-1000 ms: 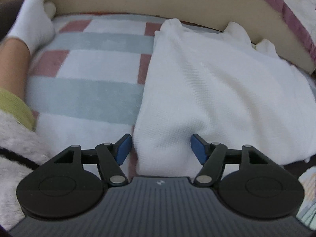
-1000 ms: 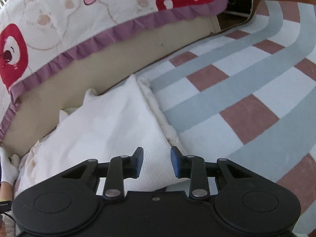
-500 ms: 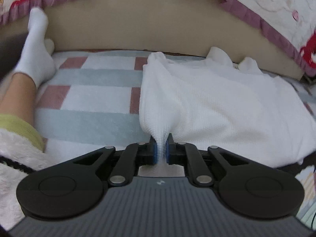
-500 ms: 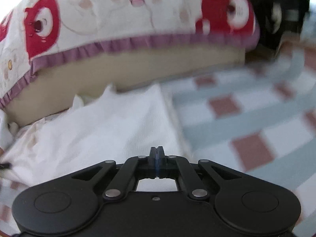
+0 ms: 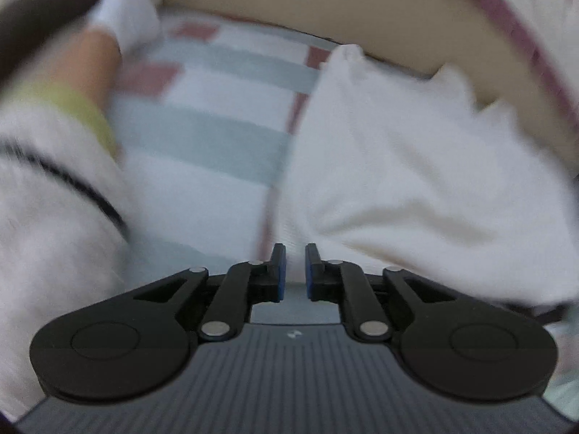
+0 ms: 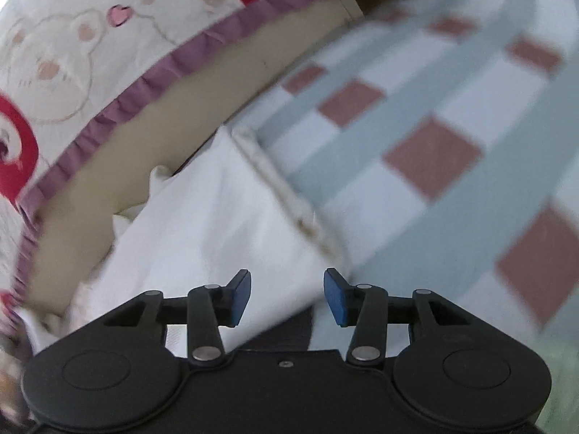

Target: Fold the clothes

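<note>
White garment (image 5: 416, 166) flat – both tools parted

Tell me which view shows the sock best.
The left wrist view: the white sock sits at its upper left, on a foot resting on the checked rug, though motion-blurred. The right wrist view shows no sock, only the white garment, rug and bedspread.

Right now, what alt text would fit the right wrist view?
An open right gripper hovers over the near edge of a white garment lying on a checked blanket. A bear-print quilt with a purple frill hangs behind. The picture is motion-blurred.
</note>
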A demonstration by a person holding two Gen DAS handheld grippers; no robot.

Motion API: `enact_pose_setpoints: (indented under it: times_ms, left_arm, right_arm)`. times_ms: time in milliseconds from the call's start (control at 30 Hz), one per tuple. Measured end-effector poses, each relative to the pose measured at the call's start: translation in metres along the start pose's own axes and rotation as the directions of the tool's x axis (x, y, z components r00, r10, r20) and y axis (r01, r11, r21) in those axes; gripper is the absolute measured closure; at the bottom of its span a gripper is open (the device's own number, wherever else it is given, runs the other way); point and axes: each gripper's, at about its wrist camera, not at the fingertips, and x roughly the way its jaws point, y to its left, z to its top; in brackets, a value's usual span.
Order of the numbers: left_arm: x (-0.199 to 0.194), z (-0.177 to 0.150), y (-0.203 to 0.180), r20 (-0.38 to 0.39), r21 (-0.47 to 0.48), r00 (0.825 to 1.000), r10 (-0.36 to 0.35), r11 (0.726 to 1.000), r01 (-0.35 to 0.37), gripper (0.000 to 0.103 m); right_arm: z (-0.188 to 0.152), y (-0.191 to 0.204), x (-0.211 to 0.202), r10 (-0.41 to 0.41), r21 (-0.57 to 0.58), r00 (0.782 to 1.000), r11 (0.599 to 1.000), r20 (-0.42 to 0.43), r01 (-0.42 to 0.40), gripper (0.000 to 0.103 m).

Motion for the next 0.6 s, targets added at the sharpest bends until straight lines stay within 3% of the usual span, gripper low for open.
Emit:
enact_pose_setpoints:
  times_ms: [67, 100, 200, 333, 367, 400, 433, 600]
  left_arm:
    - [-0.001, -0.002, 0.006, -0.003, -0.086, 0.992, -0.125, 0.989, 0.124, 0.063]
    - [0.001, -0.005, 0.007, -0.008, -0.118, 0.986, -0.167, 0.979, 0.165, 0.059]
    - [0.010, -0.015, 0.007, -0.034, -0.185, 0.975, -0.219, 0.960, 0.209, 0.059]
    - [0.020, -0.022, 0.003, -0.067, -0.247, 0.964, -0.257, 0.940, 0.233, 0.058]
    - [0.021, -0.024, 0.001, -0.067, -0.254, 0.964, -0.257, 0.939, 0.233, 0.056]
    - [0.022, -0.026, 0.000, -0.058, -0.252, 0.966, -0.251, 0.940, 0.229, 0.055]
    - [0.021, -0.026, 0.000, -0.042, -0.246, 0.971, -0.234, 0.945, 0.217, 0.052]
    - [0.025, -0.019, 0.013, 0.032, -0.320, 0.987, -0.155, 0.934, 0.158, 0.050]
  right_arm:
    - [-0.008, -0.011, 0.005, 0.040, 0.094, 0.999, 0.995, -0.034, -0.037, 0.048]
    - [-0.011, -0.015, 0.010, 0.044, 0.125, 0.998, 0.991, -0.046, -0.038, 0.048]
    - [-0.013, -0.016, 0.020, 0.038, 0.146, 0.999, 0.989, -0.022, -0.034, 0.045]
    - [-0.005, -0.001, 0.041, 0.033, 0.019, 0.994, 0.999, 0.105, -0.035, 0.045]
    - [-0.002, 0.005, 0.048, 0.034, -0.040, 0.993, 0.999, 0.112, -0.030, 0.050]
    - [0.000, 0.011, 0.050, 0.038, -0.081, 0.992, 0.996, 0.123, -0.028, 0.084]
    - [0.000, 0.015, 0.048, 0.043, -0.105, 0.989, 0.994, 0.139, -0.028, 0.094]
    - [0.009, 0.038, 0.020, 0.107, -0.214, 0.963, 0.975, 0.249, -0.053, 0.096]
